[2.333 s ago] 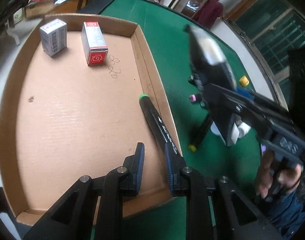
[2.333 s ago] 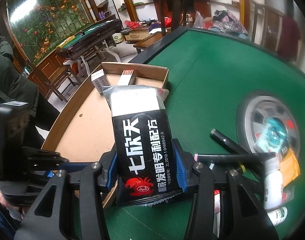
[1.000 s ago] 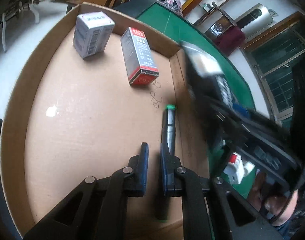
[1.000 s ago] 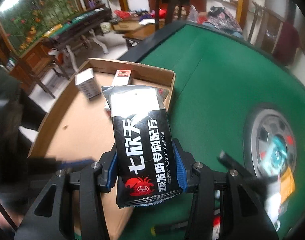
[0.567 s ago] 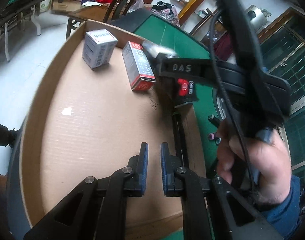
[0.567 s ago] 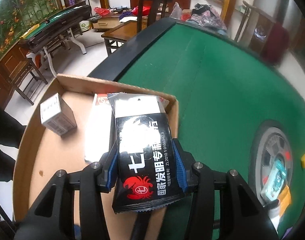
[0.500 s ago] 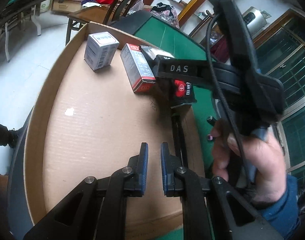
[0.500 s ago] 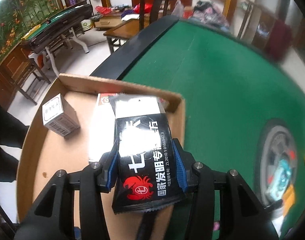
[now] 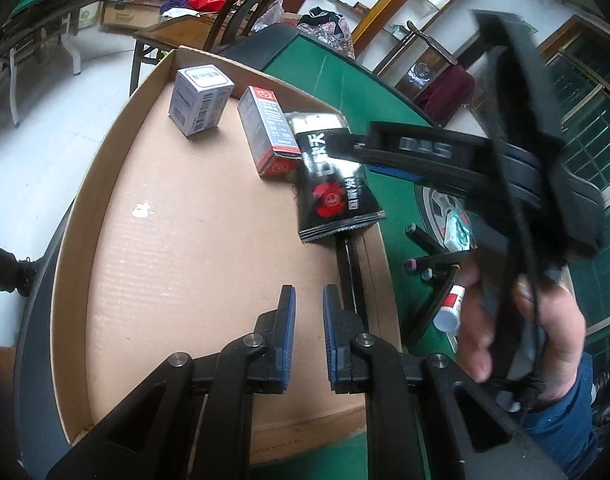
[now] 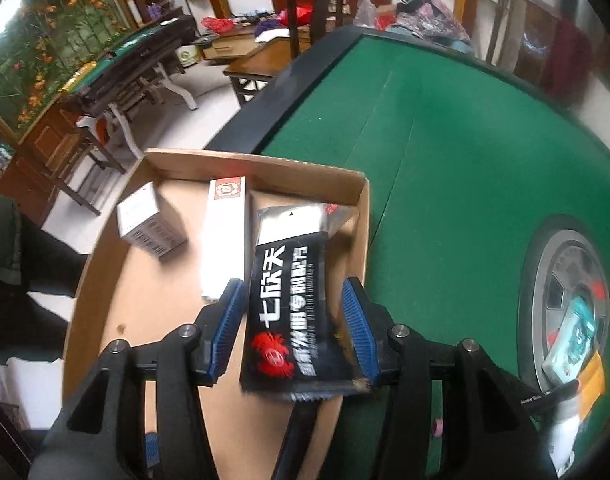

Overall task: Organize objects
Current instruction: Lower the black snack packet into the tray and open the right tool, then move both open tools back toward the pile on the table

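**Pouch release into cardboard tray**

Left wrist view: the left claw (image 9: 308, 320) is held nearly closed and empty over the cardboard tray (image 9: 105, 160). The black pouch (image 9: 333, 184) is seen in the tray's far right corner, beside the red-and-grey box (image 9: 267, 136) and white box (image 9: 199, 100).

Right wrist view: the right claw (image 10: 295, 326) is spread, with the pouch loose between the pads. A straight withdrawal is advised, so the pouch is not dragged. White Chinese lettering and a red crab emblem are legible; finer print is blurred. The green bench (image 10: 445, 160) carries the tray.
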Available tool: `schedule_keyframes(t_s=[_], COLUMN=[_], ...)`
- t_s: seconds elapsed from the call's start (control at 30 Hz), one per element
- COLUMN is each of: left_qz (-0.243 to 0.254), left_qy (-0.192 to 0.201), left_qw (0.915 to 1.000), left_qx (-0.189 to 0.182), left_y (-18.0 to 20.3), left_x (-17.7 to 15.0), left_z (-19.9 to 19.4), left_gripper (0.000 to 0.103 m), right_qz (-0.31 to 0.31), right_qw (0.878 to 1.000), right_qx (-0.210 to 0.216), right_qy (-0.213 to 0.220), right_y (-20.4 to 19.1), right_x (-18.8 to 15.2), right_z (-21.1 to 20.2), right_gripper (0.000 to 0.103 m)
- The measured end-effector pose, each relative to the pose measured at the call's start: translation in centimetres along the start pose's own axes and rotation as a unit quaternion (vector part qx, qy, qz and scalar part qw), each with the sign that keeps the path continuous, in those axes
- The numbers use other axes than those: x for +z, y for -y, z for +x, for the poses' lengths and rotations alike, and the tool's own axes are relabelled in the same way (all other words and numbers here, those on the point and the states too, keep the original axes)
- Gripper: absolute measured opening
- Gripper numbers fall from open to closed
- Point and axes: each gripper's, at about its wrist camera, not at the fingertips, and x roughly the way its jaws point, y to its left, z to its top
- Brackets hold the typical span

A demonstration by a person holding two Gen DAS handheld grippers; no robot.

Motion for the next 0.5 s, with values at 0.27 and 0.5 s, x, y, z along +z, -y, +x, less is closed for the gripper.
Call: schedule_keyframes(t_s=[0.27, 0.5], left_qz=[0.048, 0.127], left_qy=[-0.007, -0.029], left_qw=[0.9988, 0.9914], left_qx=[-0.012, -0.009], left_y=[2.9, 8.6], left_x=[-1.4, -3.6], left_z=[-0.7, 0.0], left_gripper=[0.011, 0.011], right_qz=[0.021, 0.037], right_qw=[0.996, 0.992], right_qx=[0.083, 0.098], right_qy=[0.03, 0.073], right_y=[3.4, 10.0], right_x=[-4.3, -10.6], right_z=[-5.3, -11.2], right_gripper=[0.049, 0.049])
